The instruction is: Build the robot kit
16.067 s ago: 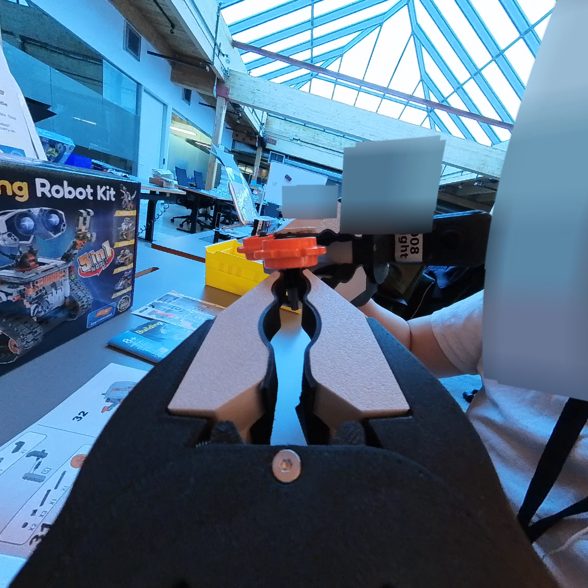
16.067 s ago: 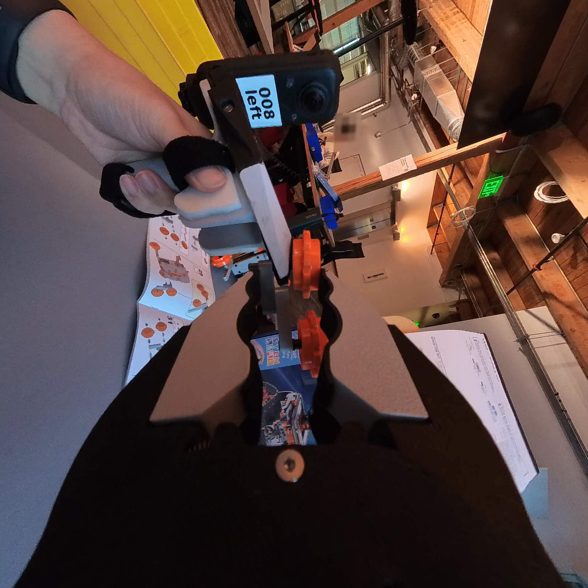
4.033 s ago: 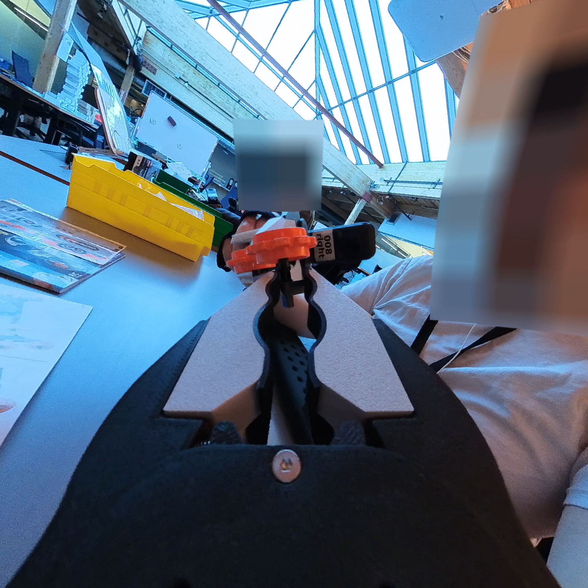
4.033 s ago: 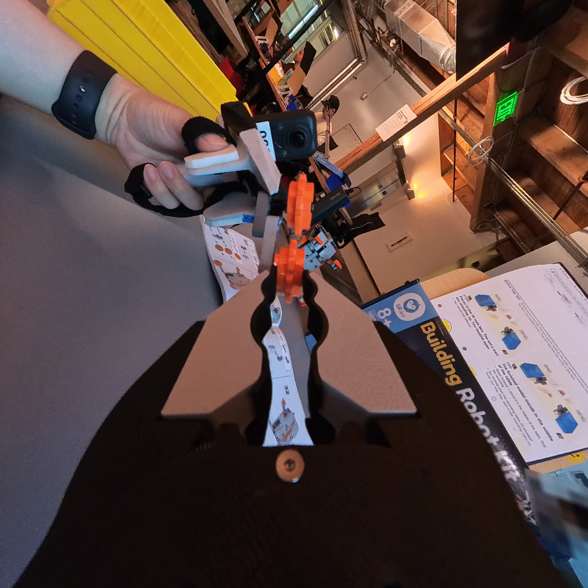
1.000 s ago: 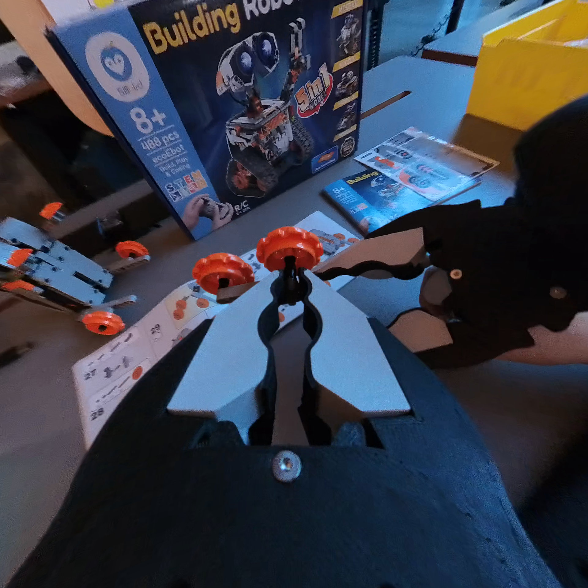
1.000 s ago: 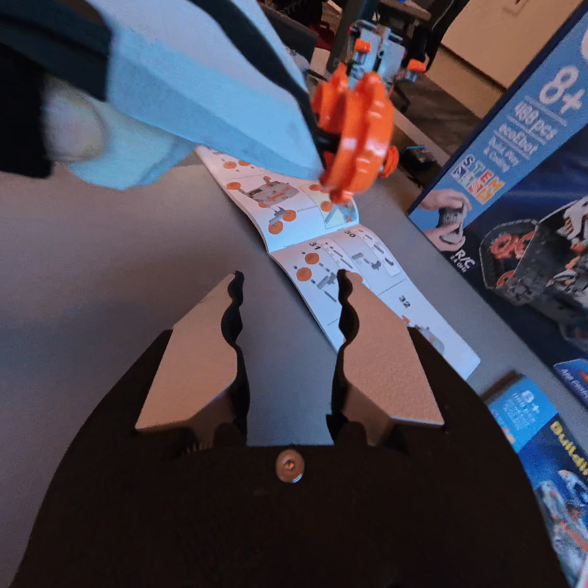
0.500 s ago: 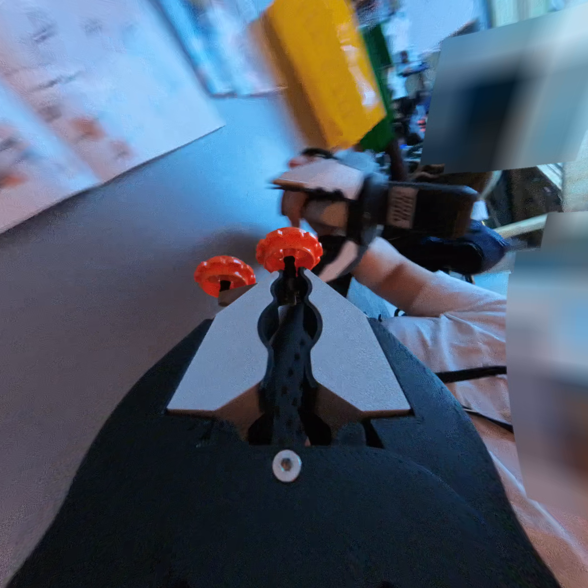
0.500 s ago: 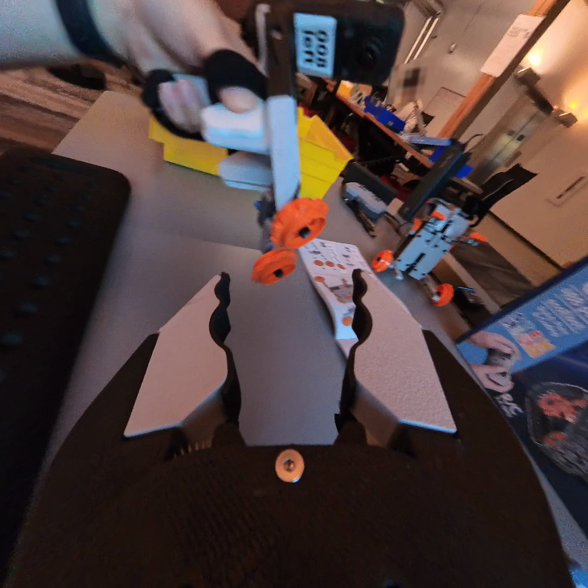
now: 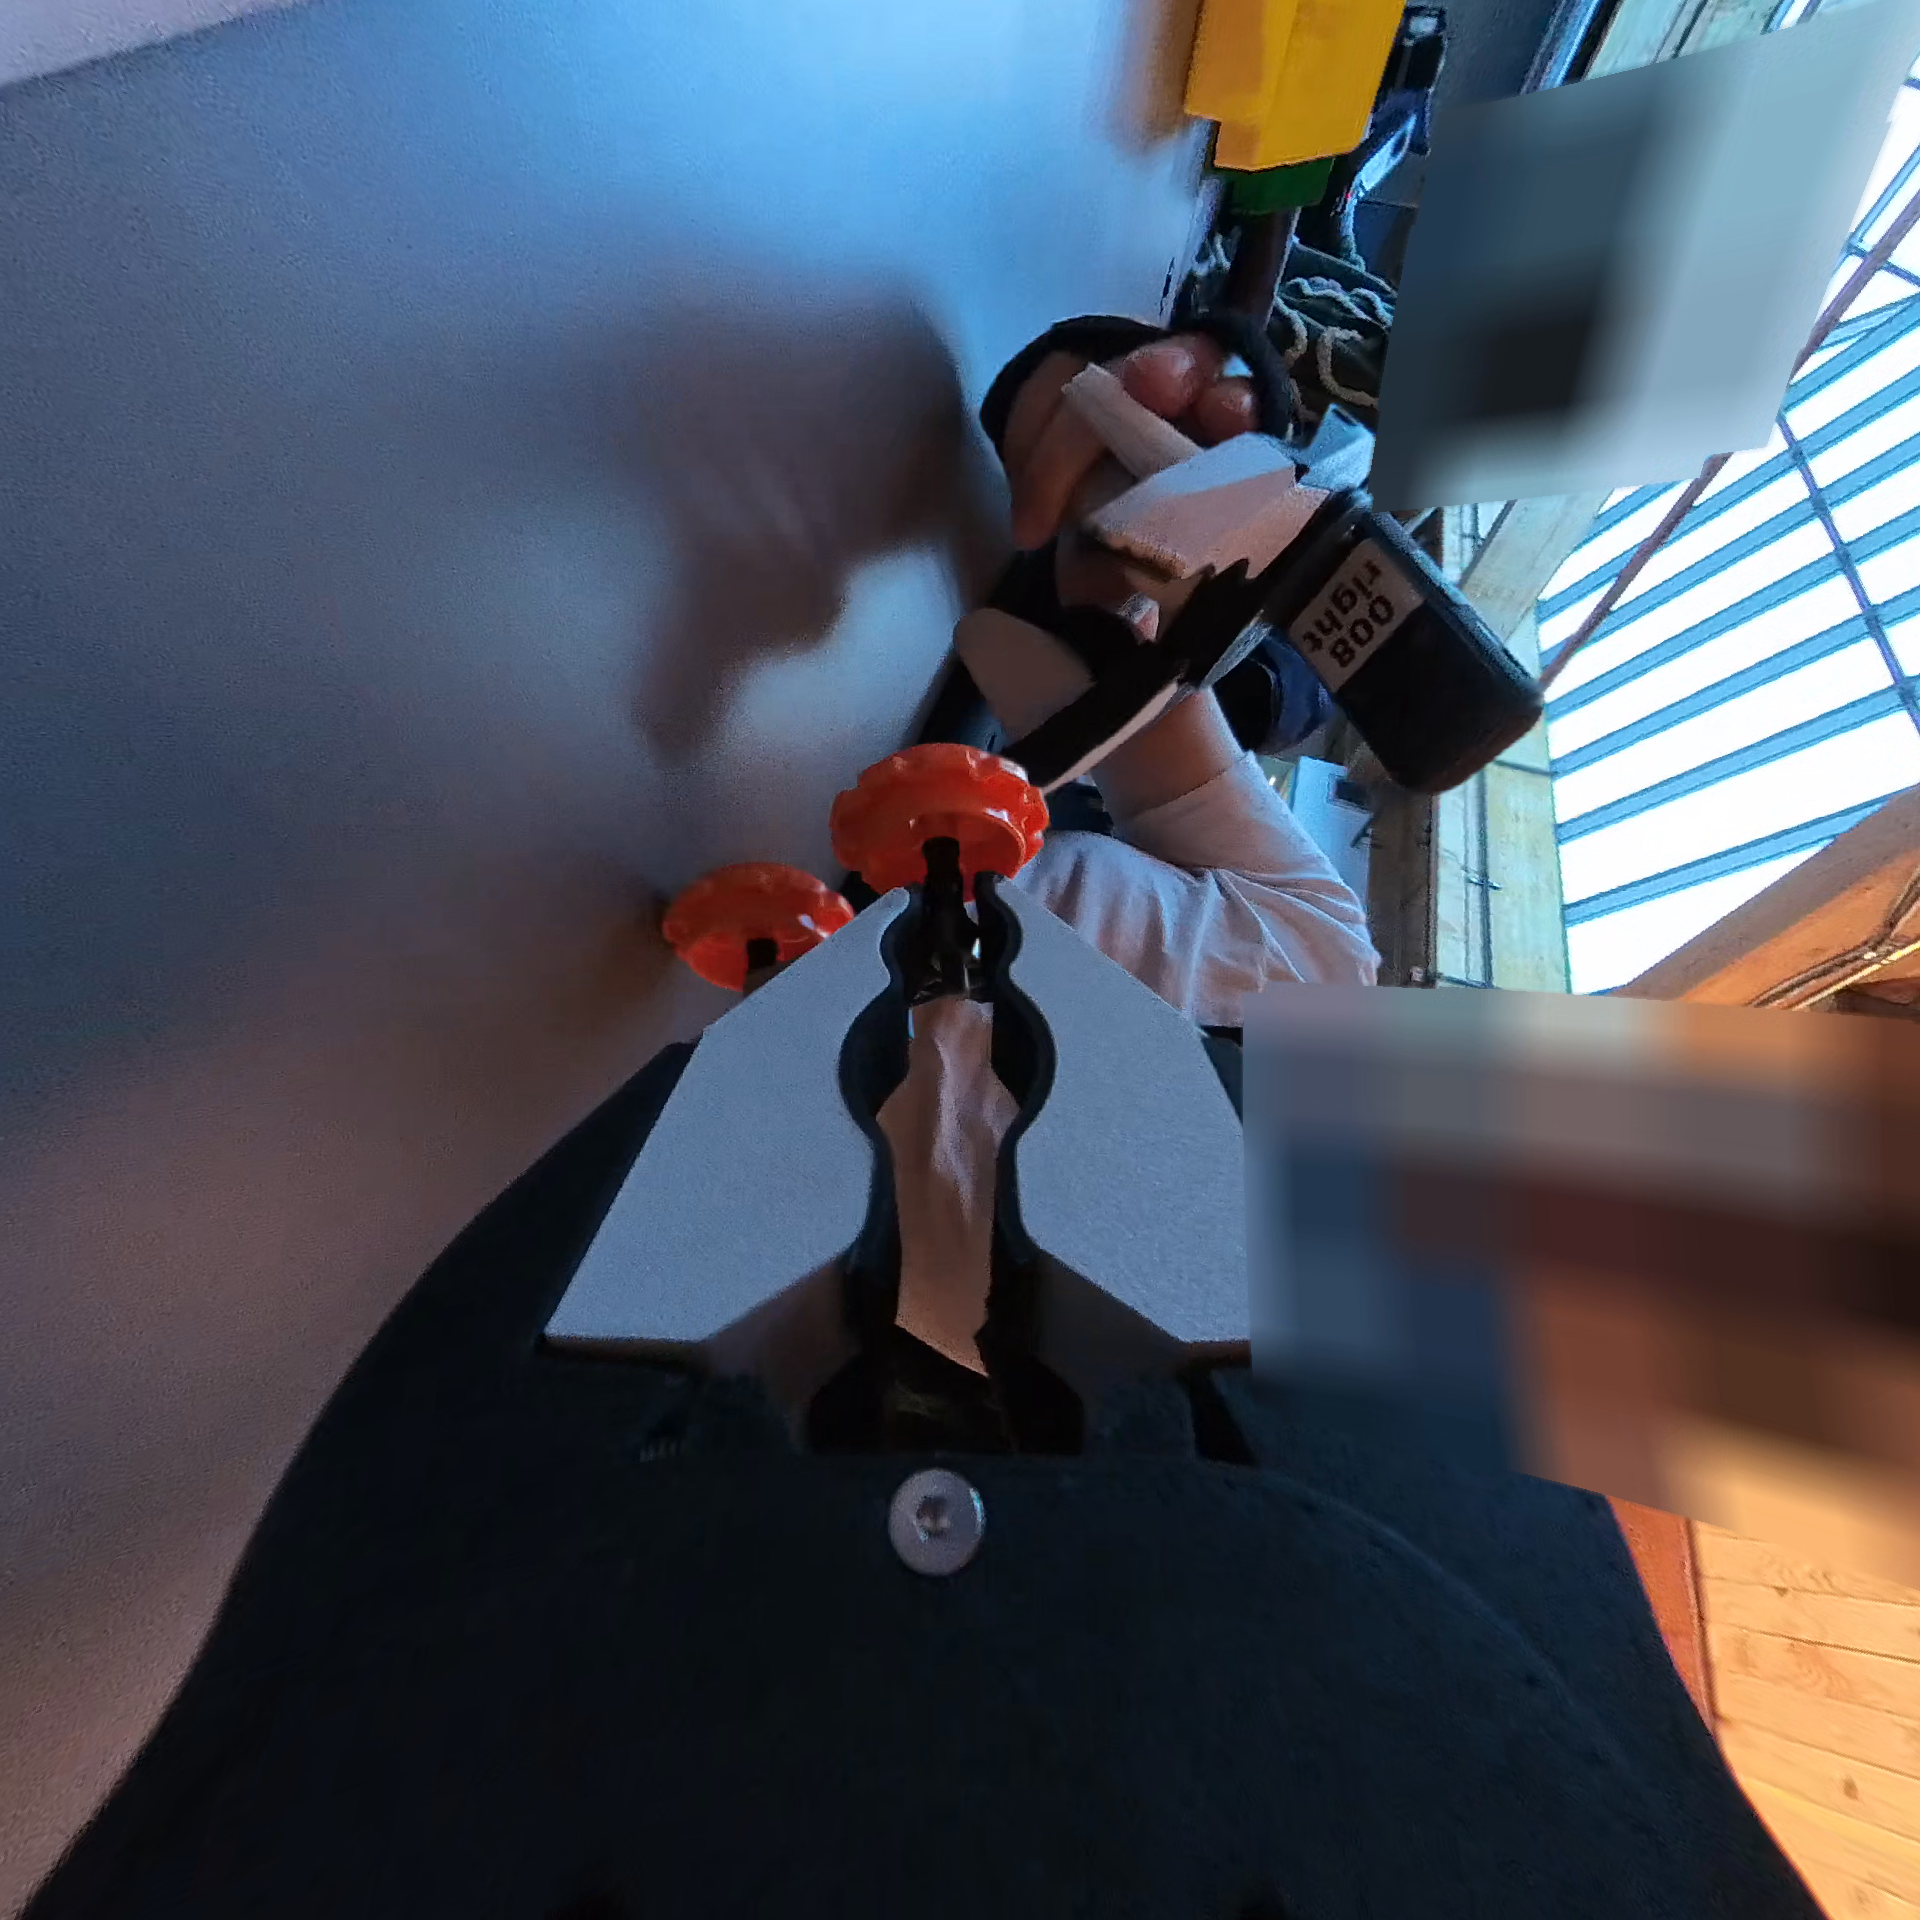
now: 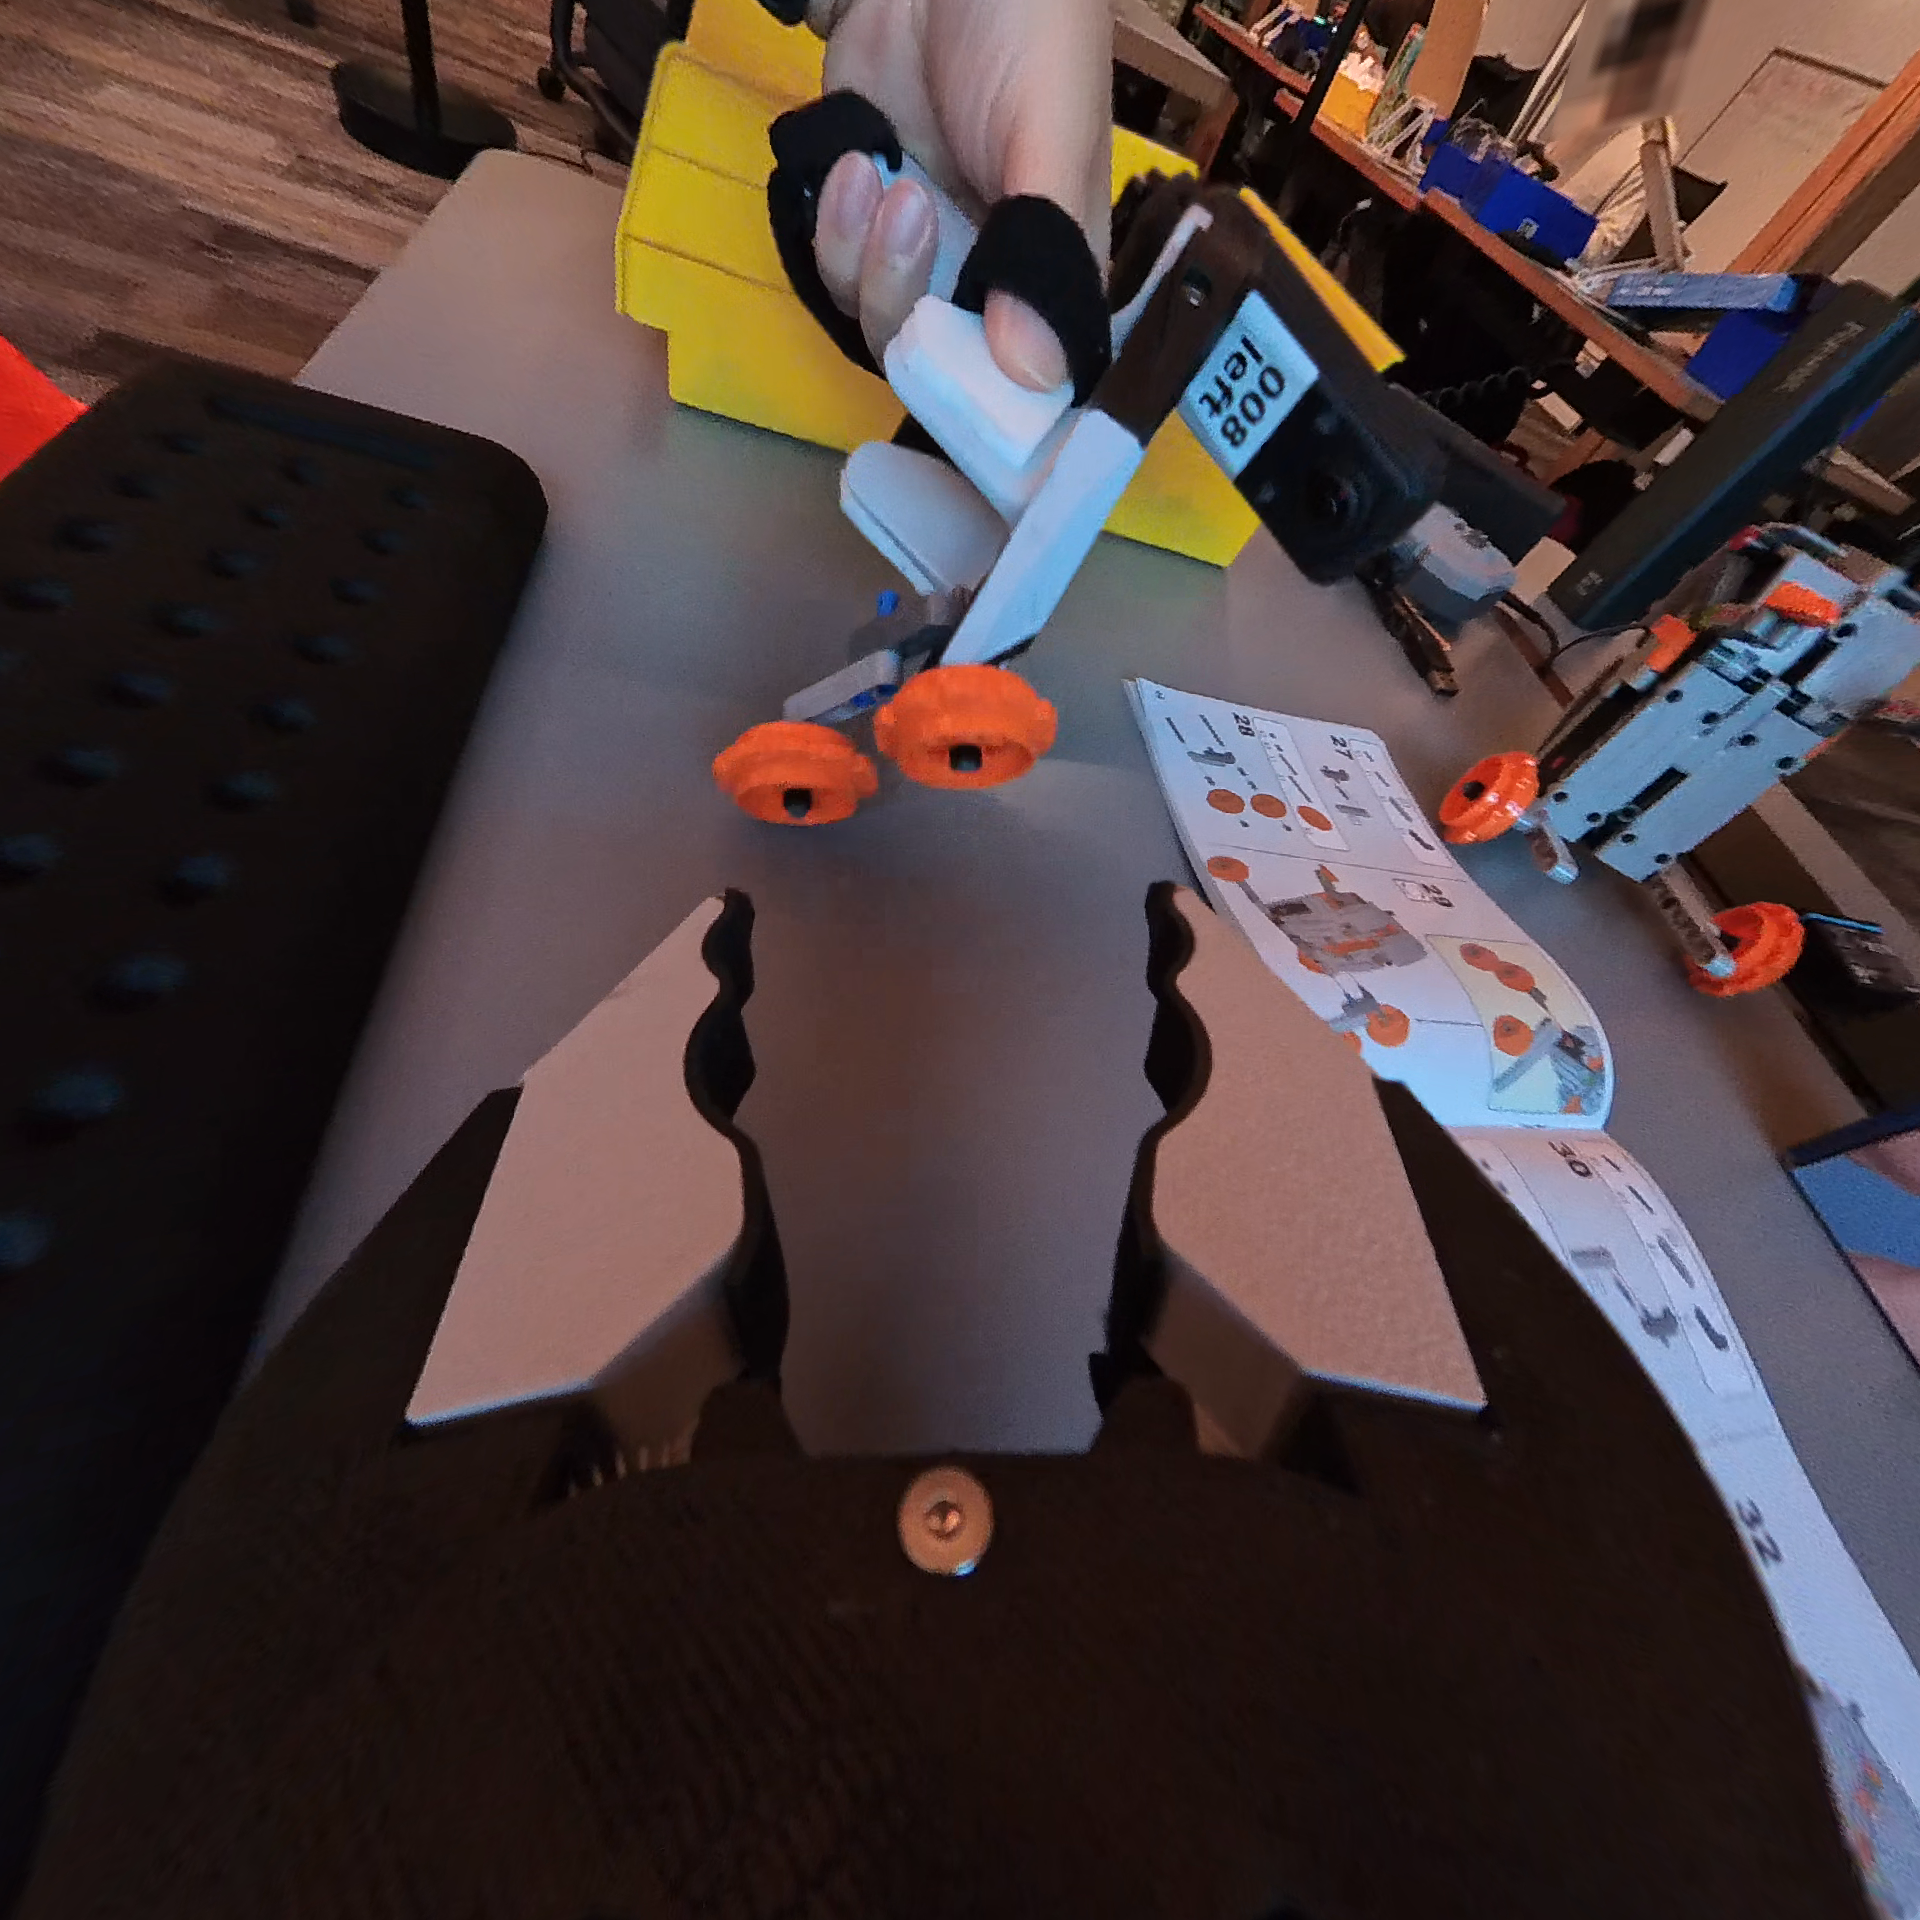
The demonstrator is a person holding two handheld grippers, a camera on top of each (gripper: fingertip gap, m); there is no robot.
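My left gripper [image 9: 945, 904] is shut on a small grey brick part with two orange wheels [image 9: 937, 821], gripping the black axle under the nearer wheel. The second wheel [image 9: 753, 923] sits to its left. In the right wrist view the same part [image 10: 883, 743] hangs from the left gripper [image 10: 977, 649] just above the grey table [image 10: 582, 623]. My right gripper [image 10: 945, 914] is open and empty, a short way in front of the wheels. It also shows in the left wrist view [image 9: 1091, 717], held by a hand.
An open instruction booklet [image 10: 1361, 914] lies to the right. A partly built grey model with orange wheels [image 10: 1683, 727] stands at the far right. A yellow bin [image 10: 790, 281] is behind. A black studded mat [image 10: 187, 727] lies on the left. About 5 centimeters separates my left fingertips from my right.
The right gripper let go of the wheeled part and opened, then drew back. The left gripper keeps hold of the part and has swung it round, now low over the table.
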